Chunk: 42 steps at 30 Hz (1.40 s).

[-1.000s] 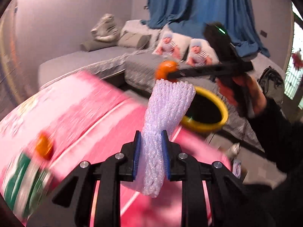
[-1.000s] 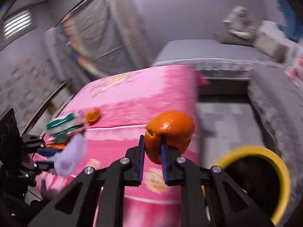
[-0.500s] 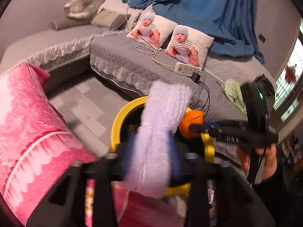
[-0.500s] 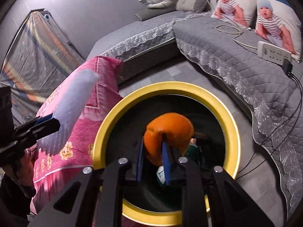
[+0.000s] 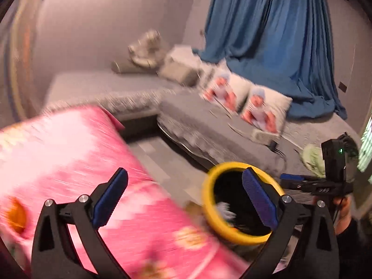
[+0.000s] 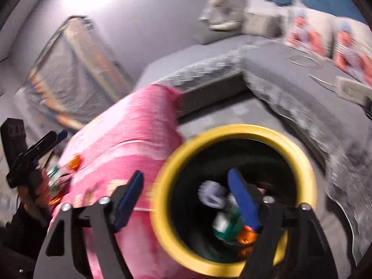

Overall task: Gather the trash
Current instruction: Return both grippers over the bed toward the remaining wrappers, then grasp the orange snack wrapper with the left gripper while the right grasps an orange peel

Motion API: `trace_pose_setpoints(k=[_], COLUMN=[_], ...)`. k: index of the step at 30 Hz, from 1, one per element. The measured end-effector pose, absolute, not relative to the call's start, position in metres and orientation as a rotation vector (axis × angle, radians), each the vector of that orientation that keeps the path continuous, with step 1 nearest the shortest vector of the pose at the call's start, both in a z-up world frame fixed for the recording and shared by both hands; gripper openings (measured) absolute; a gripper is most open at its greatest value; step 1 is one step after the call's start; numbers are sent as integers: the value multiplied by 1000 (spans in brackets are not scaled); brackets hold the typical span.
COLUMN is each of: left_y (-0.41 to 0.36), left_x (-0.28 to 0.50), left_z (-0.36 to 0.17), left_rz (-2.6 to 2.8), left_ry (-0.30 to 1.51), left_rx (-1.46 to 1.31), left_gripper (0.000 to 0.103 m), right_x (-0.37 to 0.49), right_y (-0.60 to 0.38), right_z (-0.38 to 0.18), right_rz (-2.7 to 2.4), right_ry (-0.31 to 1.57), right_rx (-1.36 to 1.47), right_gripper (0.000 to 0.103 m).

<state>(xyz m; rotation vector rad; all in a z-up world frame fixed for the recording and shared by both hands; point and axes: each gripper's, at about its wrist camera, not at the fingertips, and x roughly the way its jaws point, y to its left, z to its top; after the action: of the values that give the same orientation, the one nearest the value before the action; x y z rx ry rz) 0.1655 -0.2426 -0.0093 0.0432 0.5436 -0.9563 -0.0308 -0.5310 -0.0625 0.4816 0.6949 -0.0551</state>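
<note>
Left wrist view: the left gripper (image 5: 184, 197) has just been spreading its blue-padded jaws and now stands wide apart with nothing between them. Beyond its right finger sits the round black trash bin with a yellow rim (image 5: 210, 209), on the grey tiled floor (image 5: 167, 160) just beside the pink flowered tablecloth (image 5: 76, 153). A white foam fruit net (image 5: 224, 209) shows blurred inside the bin, near the rim. An orange piece of fruit (image 5: 16, 214) lies on the cloth at the far left. At the right edge the right gripper (image 5: 291, 180) appears side-on, held by a hand (image 5: 344, 211). Behind are the grey sofa (image 5: 218, 130), the printed cushions (image 5: 265, 112) and the blue curtain (image 5: 274, 34).

Right wrist view: the right gripper (image 6: 186, 183) has likewise just been widening its jaws, and they stand parted and empty, the right finger over the bin's mouth. Inside the bin (image 6: 162, 186) lie the foam net (image 6: 210, 194), a green and white wrapper (image 6: 226, 225) and orange peel (image 6: 246, 238); blur hides how they touch. On the cloth (image 6: 139, 125) at the left lie a small orange piece (image 6: 74, 162) and a green and white packet (image 6: 54, 176), next to the left gripper (image 6: 53, 139), whose jaw state cannot be told from this side.
</note>
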Motion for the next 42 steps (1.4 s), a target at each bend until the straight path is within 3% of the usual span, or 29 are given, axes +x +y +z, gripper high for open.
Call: trace_pose_setpoints(k=[4, 10, 16, 21, 23, 26, 39, 40, 41, 42], left_y=[-148, -5, 84, 115, 126, 142, 146, 142, 139, 134], left_x=[171, 176, 137, 95, 86, 86, 135, 139, 142, 145], left_z=[19, 42, 23, -29, -47, -65, -108, -112, -114, -117], left_rz=[-857, -649, -519, -503, -513, -515, -568, -579, -587, -596], left_ry=[424, 383, 391, 482, 543, 601, 796, 815, 820, 842], left_rx=[105, 181, 130, 136, 124, 119, 35, 38, 42, 53], left_gripper=[95, 95, 95, 95, 94, 94, 94, 93, 81, 56], right_x=[2, 50, 109, 177, 210, 249, 344, 347, 349, 351], right_y=[-476, -381, -284, -220, -199, -176, -140, -137, -135, -134], right_z=[-44, -18, -12, -24, -35, -53, -107, -111, -112, -114], right_rz=[88, 296, 454, 531, 571, 585, 601, 605, 610, 615], right_ry=[723, 757, 793, 856, 914, 984, 1163, 1170, 1174, 1177], right_rx=[396, 240, 63, -32, -19, -17, 86, 84, 96, 108], right_gripper=[77, 77, 77, 75, 62, 52, 51, 51, 51, 51])
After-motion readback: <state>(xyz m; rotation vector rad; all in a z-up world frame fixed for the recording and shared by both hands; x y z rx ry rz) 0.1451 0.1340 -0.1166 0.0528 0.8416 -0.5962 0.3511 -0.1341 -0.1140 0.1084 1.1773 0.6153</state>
